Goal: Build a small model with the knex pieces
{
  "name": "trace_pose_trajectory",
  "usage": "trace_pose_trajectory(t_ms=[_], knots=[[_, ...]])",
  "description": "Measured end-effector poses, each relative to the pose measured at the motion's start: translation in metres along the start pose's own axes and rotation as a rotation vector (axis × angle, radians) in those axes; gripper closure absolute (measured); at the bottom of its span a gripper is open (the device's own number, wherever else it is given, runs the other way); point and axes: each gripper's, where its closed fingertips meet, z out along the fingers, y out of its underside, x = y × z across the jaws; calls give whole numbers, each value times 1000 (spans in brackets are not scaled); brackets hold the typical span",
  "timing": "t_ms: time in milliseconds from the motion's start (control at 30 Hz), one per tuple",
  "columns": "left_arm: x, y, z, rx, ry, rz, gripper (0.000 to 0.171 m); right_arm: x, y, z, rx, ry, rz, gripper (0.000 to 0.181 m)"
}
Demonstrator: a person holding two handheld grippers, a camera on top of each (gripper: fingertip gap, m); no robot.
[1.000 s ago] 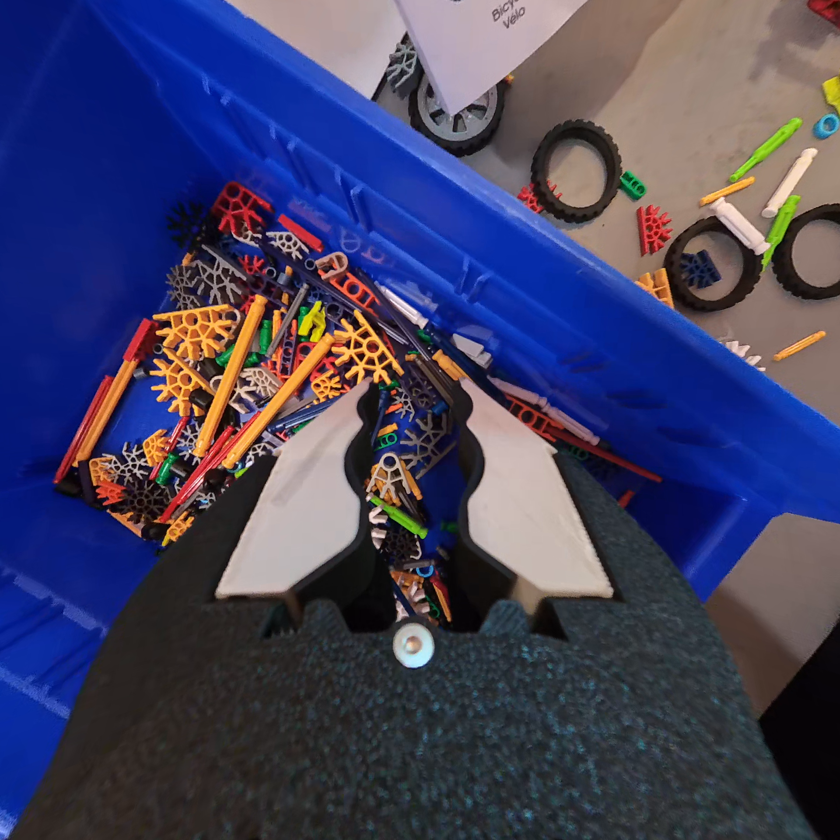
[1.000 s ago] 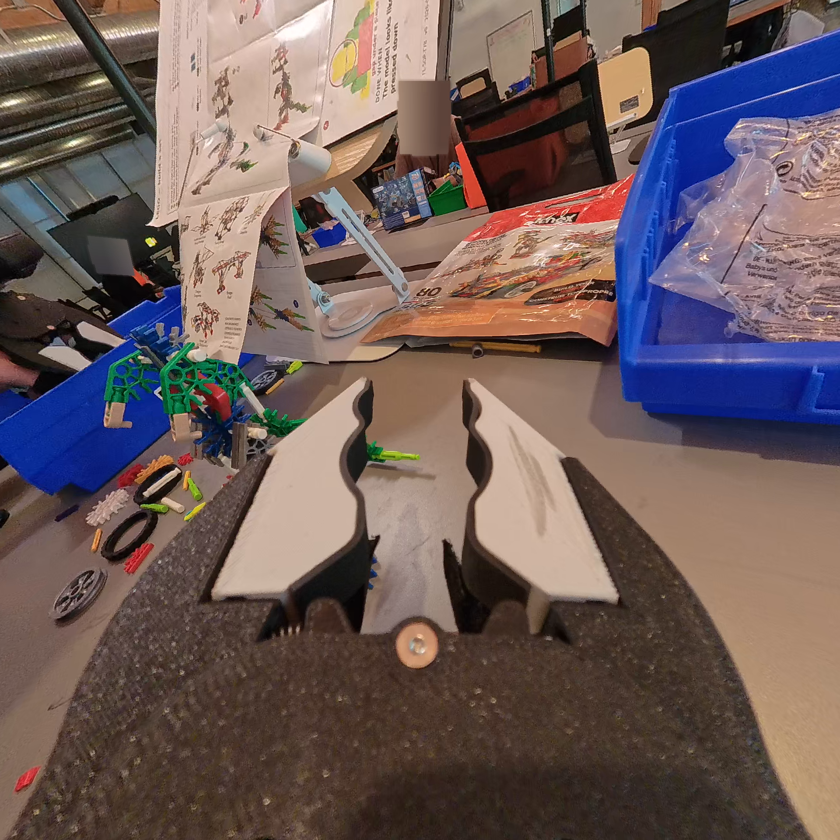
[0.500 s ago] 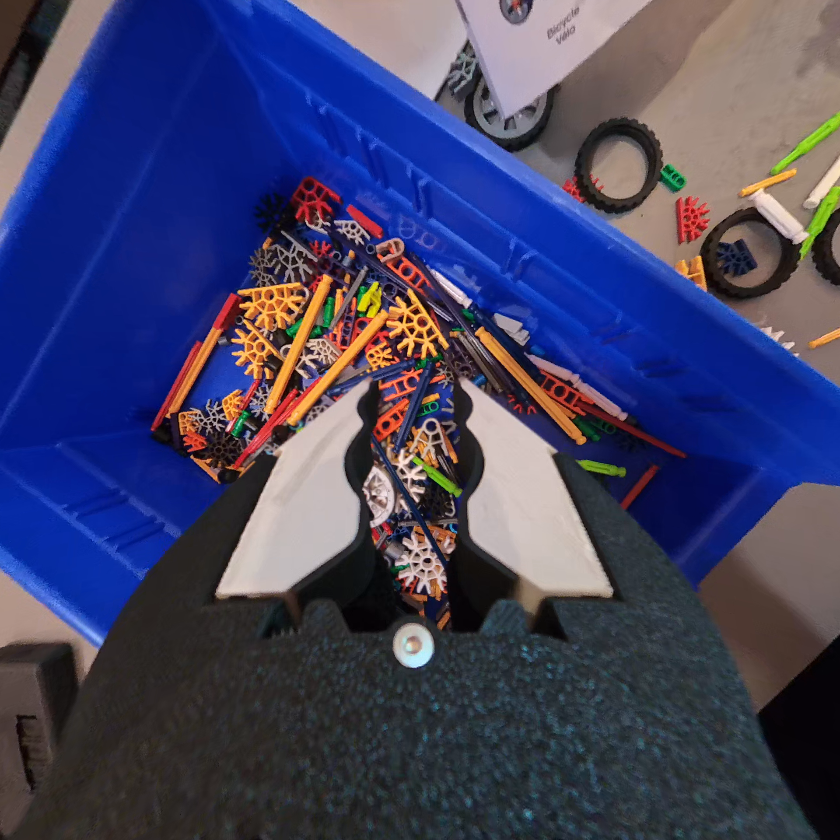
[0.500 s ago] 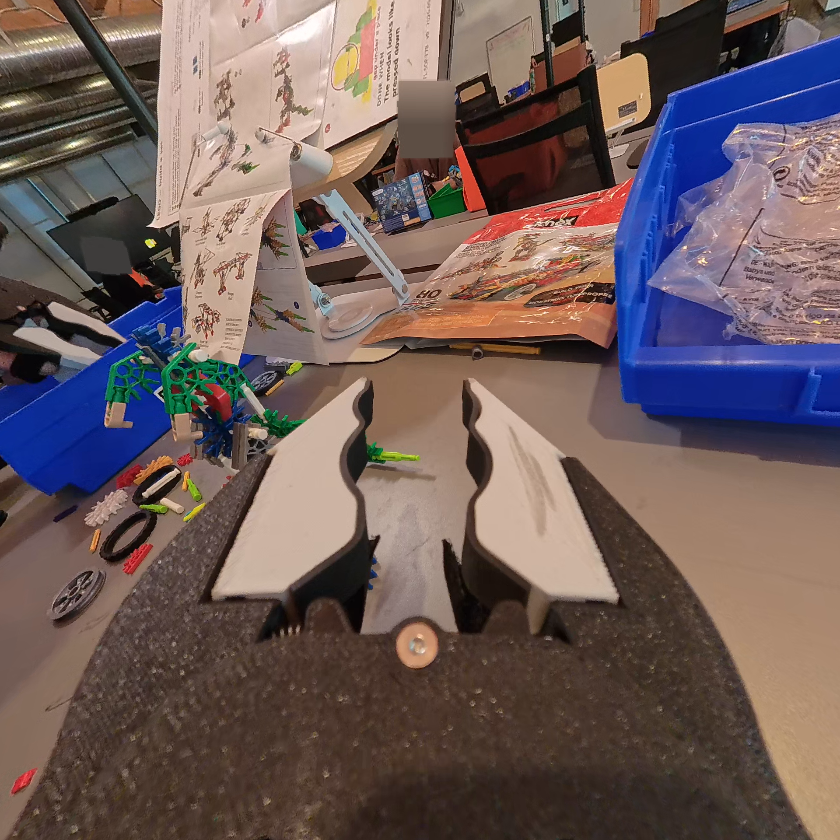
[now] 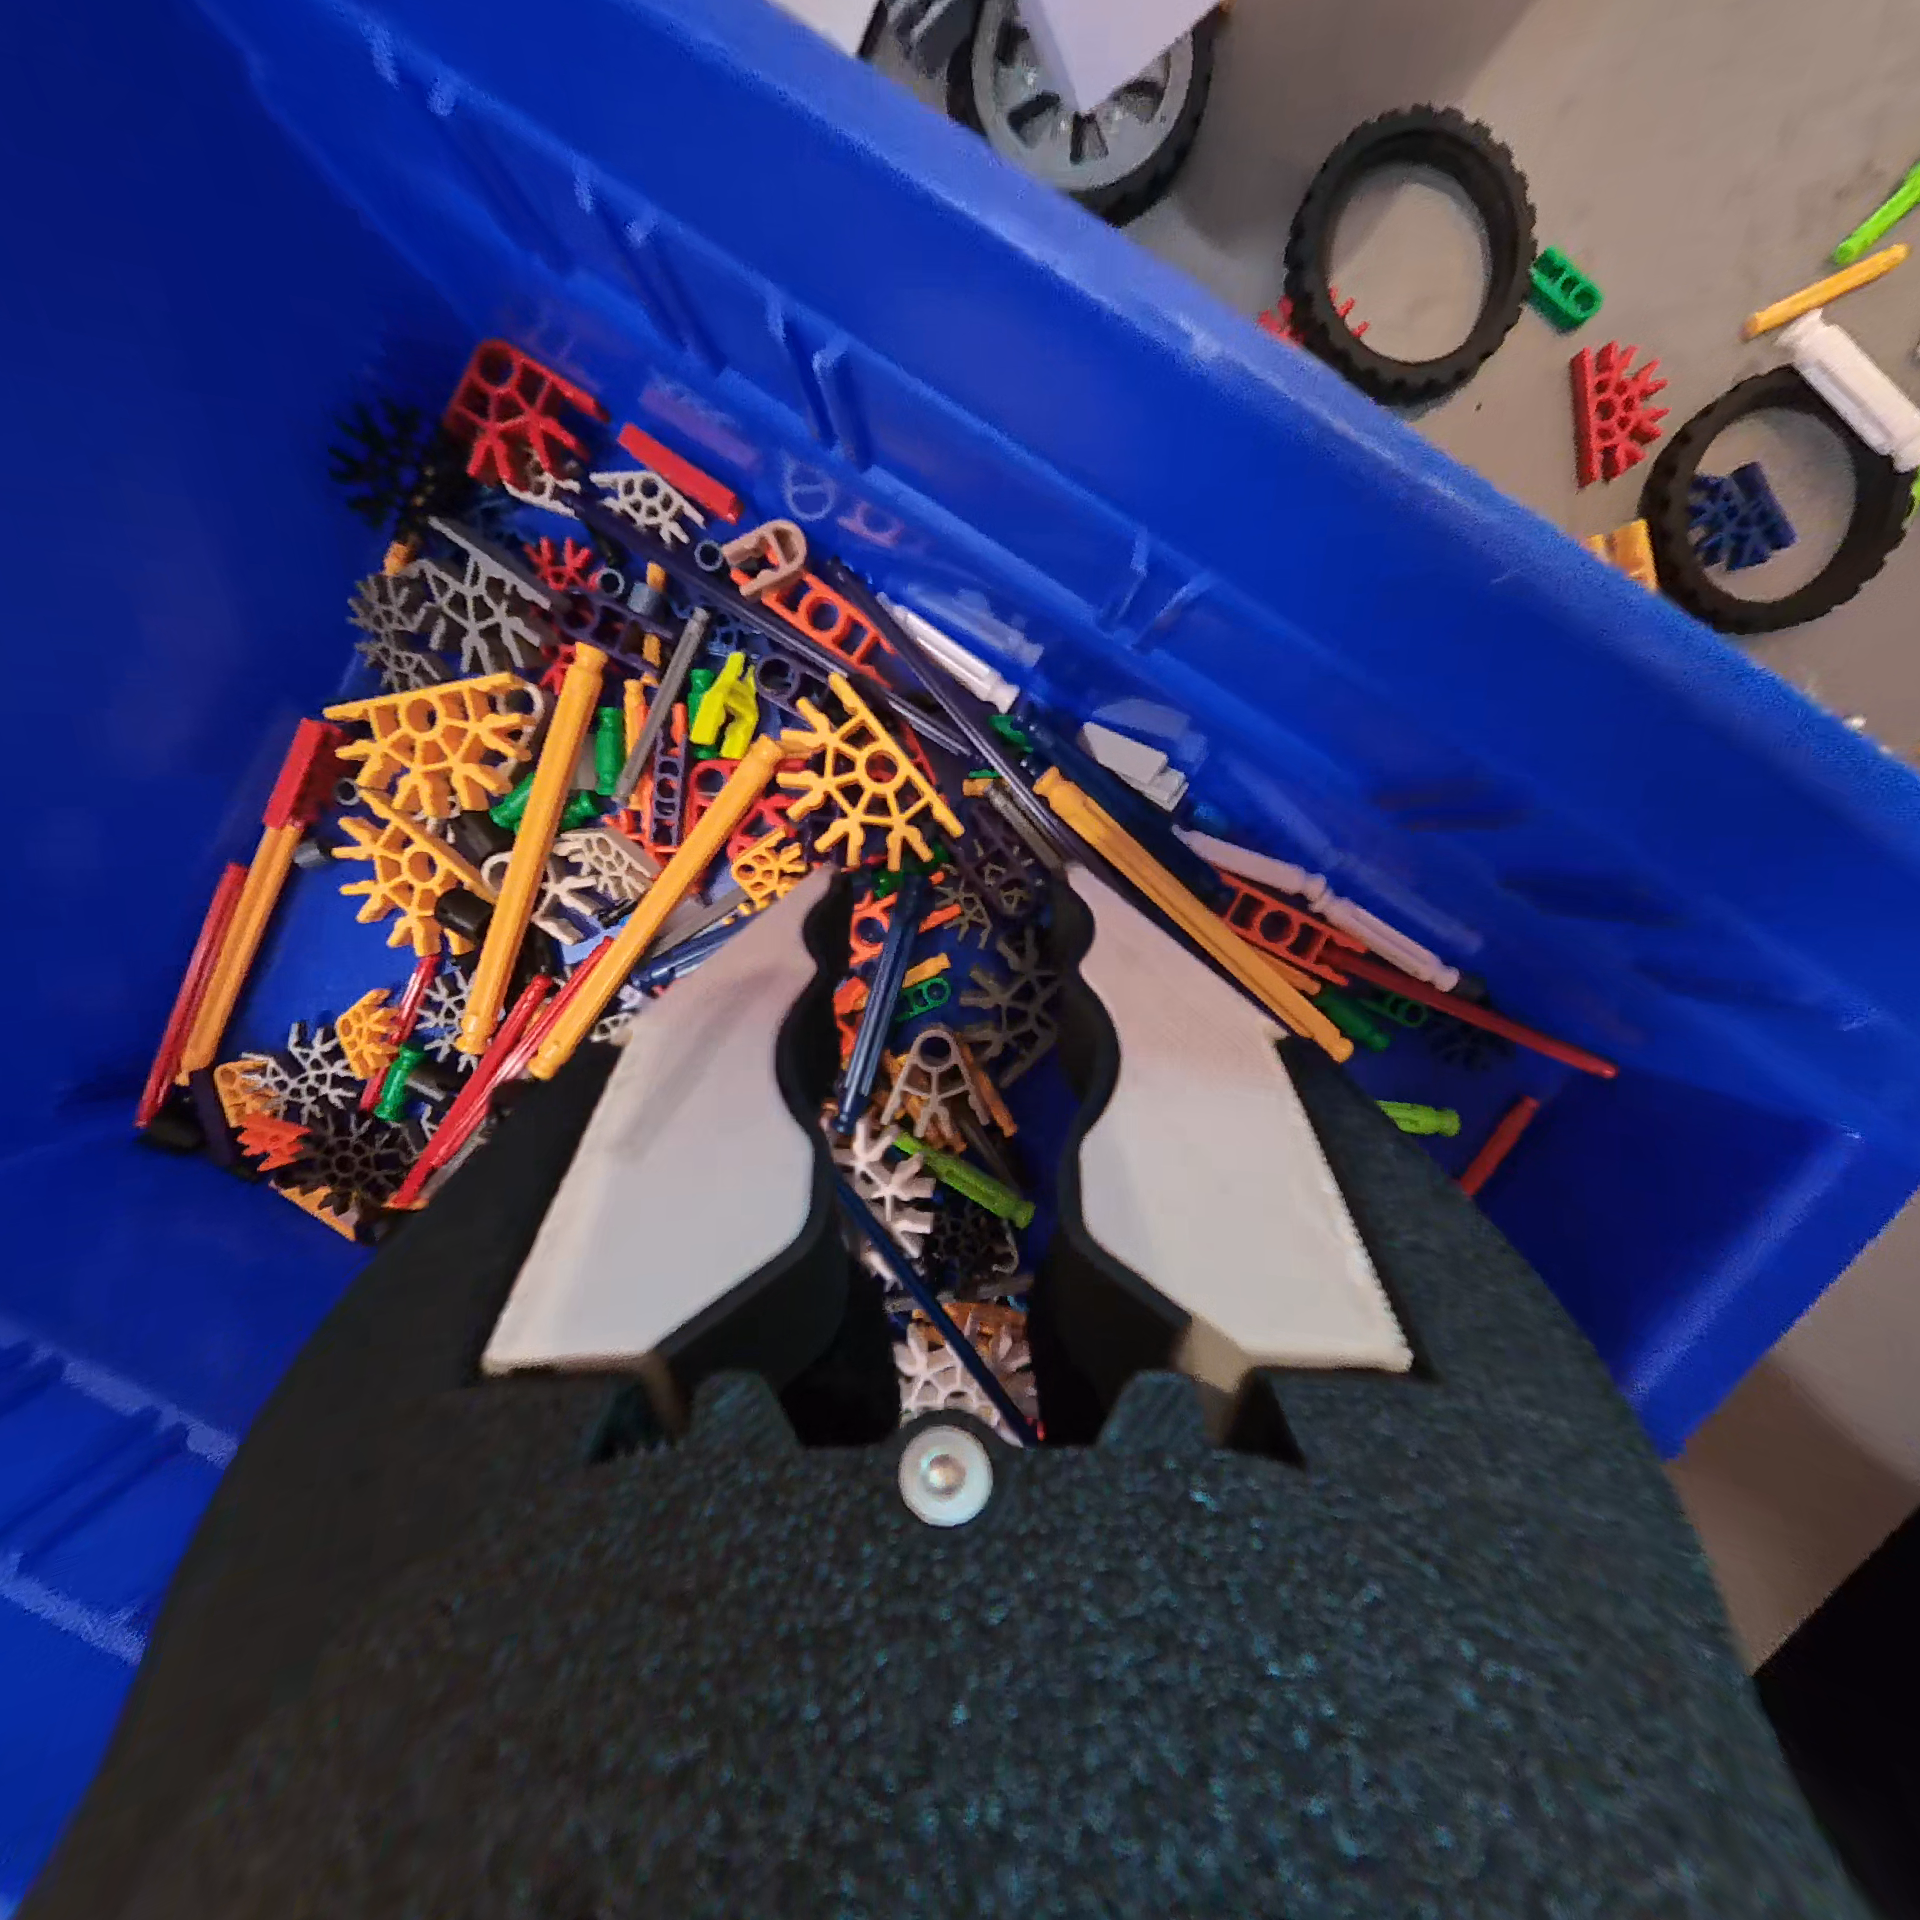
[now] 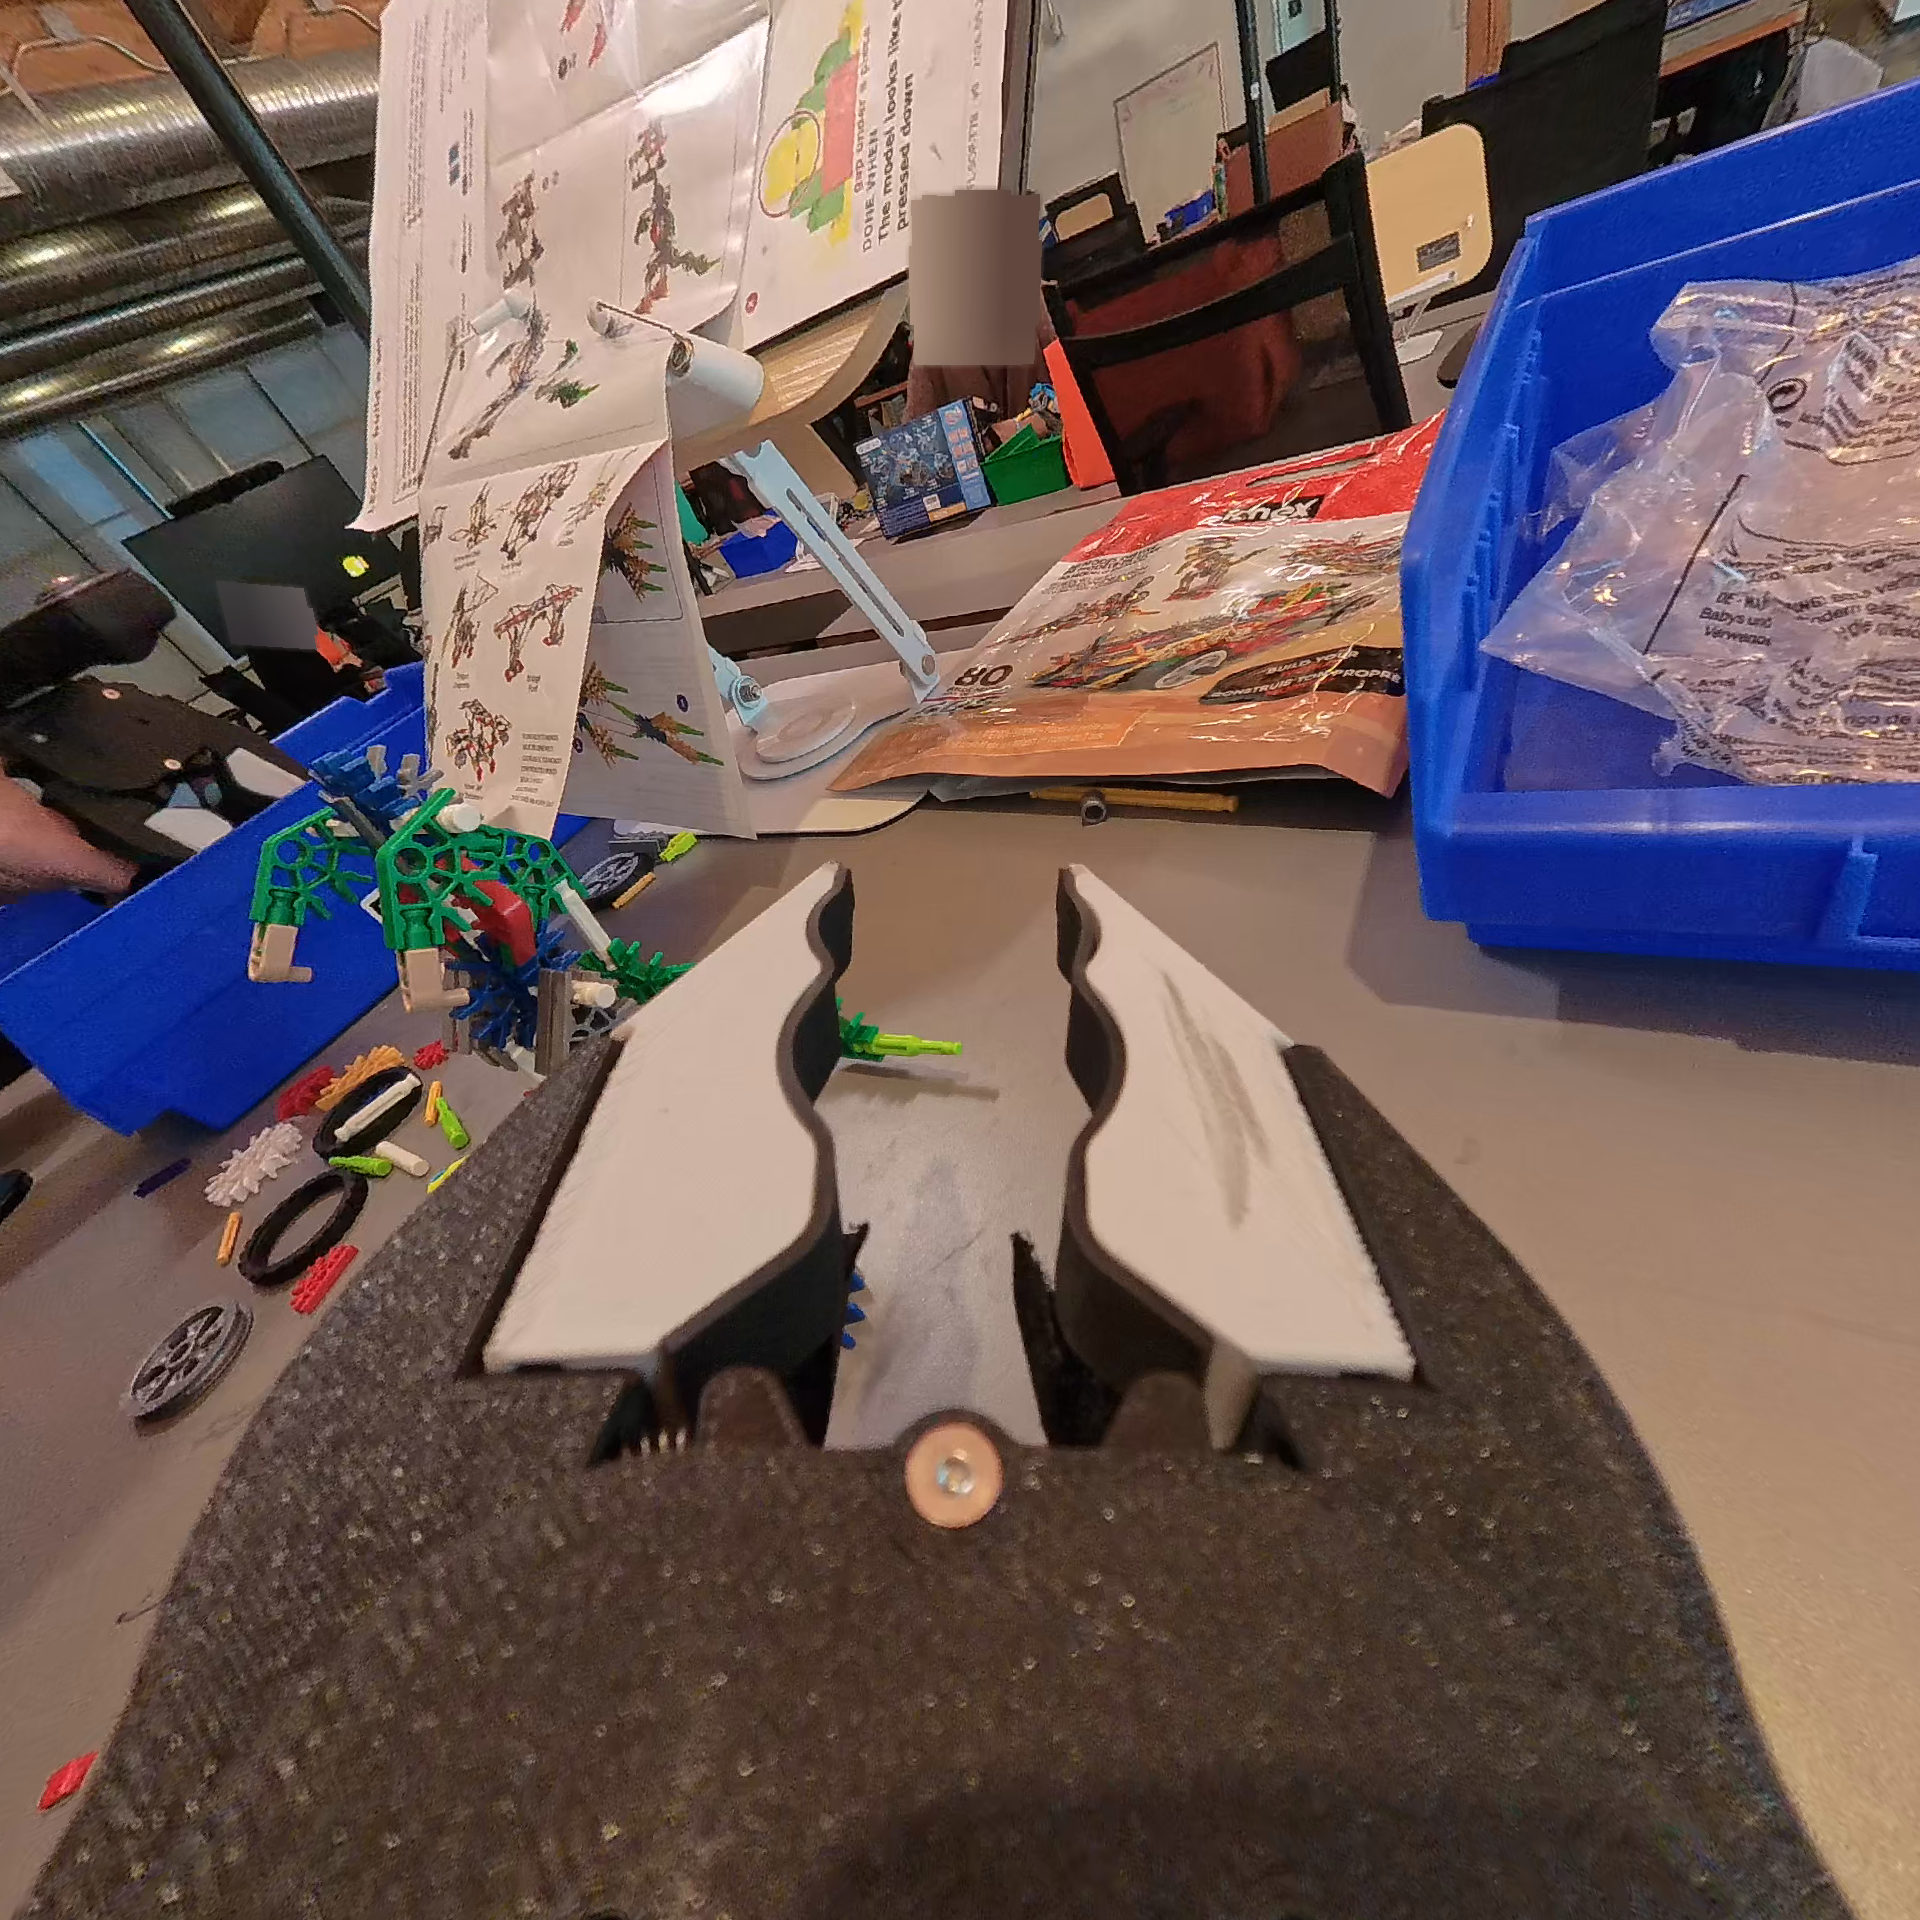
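The grey worktop (image 6: 1558, 1195) carries a large blue plastic bin (image 5: 1195, 540), seen from above in the left wrist view, with a heap of small plastic construction rods and snowflake-shaped connectors (image 5: 665, 831) in yellow, orange, red, grey, green and dark blue on its floor; faint embossed marks on its inner wall are too blurred to read. The left hand-held gripper (image 5: 940, 904) hangs over that heap with its jaws apart and nothing between them, its tips just above the pieces. Only this view shows the bin's contents, and beyond its rim black rubber tyres (image 5: 1408, 249) and a grey spoked wheel (image 5: 1081, 114) cut off by the top edge. The right wrist view shows a second blue plastic bin (image 6: 1662, 862) at the right, cut off by the frame, holding crumpled clear printed bags (image 6: 1766, 540). There too are a hanging white printed instruction sheet (image 6: 582, 343) on a white stand, a red and orange printed toy-kit bag (image 6: 1174, 665) lying flat, and a green, blue and red built model (image 6: 457, 925) beside loose pieces. The right hand-held gripper (image 6: 954, 894) sits low over bare worktop, jaws spread and empty; a small green connector with a lime rod (image 6: 894, 1042) lies just beyond its left finger, partly hidden
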Motion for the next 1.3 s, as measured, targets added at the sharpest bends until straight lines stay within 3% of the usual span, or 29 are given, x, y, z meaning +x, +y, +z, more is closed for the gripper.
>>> trace_pose_trajectory(t_ms=[233, 533, 900, 1167, 1300], knots=[[-3, 2, 6, 12, -1, -14, 139, 1, 1, 1, -10, 1, 4, 142], [-1, 20, 4, -36, -20, -19, 163, 1, 2, 1, -13, 3, 5, 142], [19, 38, -6, -159, 68, -17, 161, 1, 3, 2, -23, 5, 7, 143], [5, 14, 0, -75, 19, -23, 142, 2, 3, 3, -26, 6, 9, 143], [7, 17, 7, -88, 31, -19, 150, 2, 3, 3, -27, 6, 9, 143]])
